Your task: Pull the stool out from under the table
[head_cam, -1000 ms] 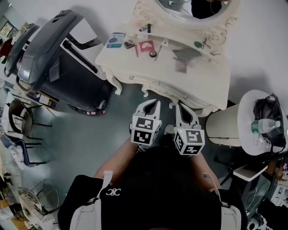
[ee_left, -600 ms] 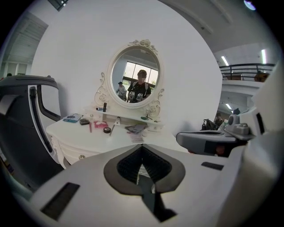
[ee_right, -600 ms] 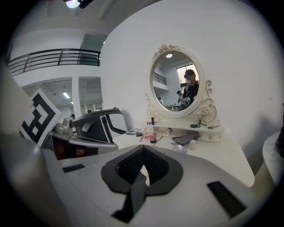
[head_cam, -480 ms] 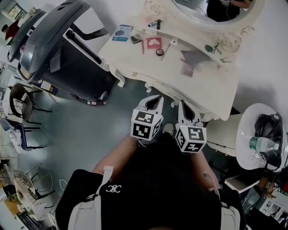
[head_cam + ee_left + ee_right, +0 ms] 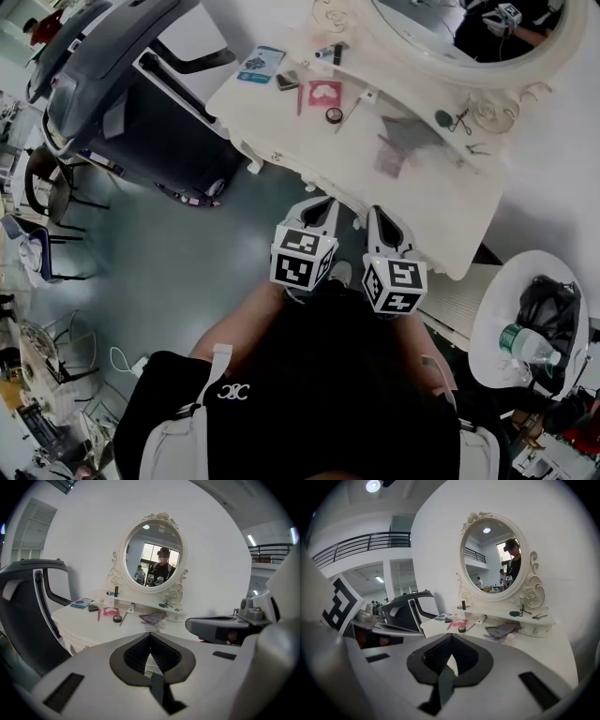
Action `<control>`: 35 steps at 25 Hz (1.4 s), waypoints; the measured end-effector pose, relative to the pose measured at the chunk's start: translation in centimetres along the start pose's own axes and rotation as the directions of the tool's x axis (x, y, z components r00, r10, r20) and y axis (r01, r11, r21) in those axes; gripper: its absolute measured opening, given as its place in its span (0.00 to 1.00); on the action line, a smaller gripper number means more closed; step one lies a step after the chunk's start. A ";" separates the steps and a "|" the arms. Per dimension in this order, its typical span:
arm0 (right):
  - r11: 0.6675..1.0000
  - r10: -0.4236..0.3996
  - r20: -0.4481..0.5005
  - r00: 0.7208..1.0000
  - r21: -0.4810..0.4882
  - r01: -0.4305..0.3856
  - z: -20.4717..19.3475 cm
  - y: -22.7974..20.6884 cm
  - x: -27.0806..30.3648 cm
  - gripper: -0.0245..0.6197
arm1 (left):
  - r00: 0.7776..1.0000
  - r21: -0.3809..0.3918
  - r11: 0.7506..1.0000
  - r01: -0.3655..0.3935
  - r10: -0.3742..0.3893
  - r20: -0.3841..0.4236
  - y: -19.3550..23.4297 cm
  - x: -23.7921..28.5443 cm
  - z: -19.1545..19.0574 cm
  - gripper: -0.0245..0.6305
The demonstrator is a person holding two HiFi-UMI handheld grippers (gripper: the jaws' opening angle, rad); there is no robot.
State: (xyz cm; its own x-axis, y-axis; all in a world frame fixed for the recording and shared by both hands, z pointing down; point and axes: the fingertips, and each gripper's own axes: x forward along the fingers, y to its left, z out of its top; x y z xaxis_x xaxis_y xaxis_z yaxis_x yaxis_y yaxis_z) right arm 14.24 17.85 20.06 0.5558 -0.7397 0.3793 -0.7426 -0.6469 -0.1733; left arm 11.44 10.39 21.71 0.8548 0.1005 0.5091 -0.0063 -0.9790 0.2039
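The left gripper (image 5: 317,204) and right gripper (image 5: 386,216), jaws pressed together on nothing, hang before the table (image 5: 281,127) and should spread and drop low, since the stool (image 5: 459,298), probably that ribbed shape, sits mostly hidden beneath.

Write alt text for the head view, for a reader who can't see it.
From above, a person holds the left claw and right claw, both shut and empty, side by side before a white dressing table. Its top holds small items below an oval mirror; a dark machine stands at left.
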 end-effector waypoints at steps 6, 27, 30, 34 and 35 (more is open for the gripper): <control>0.996 0.085 -0.041 0.996 -0.027 -0.086 0.0 -1.7 2.3 0.05 | 0.996 -0.057 0.995 -0.087 0.086 -0.010 0.8 2.0 0.1 0.04; 0.929 0.246 -0.273 0.930 -0.208 -0.306 -5.1 2.9 6.4 0.05 | 0.976 -0.487 0.847 -0.215 0.171 -0.135 7.3 0.4 -10.6 0.04; 0.926 0.239 -0.300 0.924 -0.215 -0.310 -6.0 2.9 6.5 0.05 | 0.977 -0.536 0.818 -0.207 0.148 -0.152 7.7 1.5 -13.1 0.04; 0.919 0.240 -0.316 0.918 -0.230 -0.320 -7.0 3.1 7.3 0.05 | 0.977 -0.585 0.787 -0.199 0.115 -0.177 9.1 4.7 -16.5 0.04; 0.918 0.239 -0.321 0.916 -0.233 -0.321 -7.3 3.1 7.4 0.05 | 0.979 -0.607 0.771 -0.192 0.106 -0.174 9.5 5.7 -17.3 0.04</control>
State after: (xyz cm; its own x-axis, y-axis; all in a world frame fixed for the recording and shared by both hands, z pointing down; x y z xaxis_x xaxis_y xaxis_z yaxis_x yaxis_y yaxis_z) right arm 13.32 11.75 28.92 0.2114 -0.7730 0.5982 -0.9473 -0.3127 -0.0693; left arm 7.28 4.73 41.01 0.7458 0.0255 0.6657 -0.4837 -0.6663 0.5675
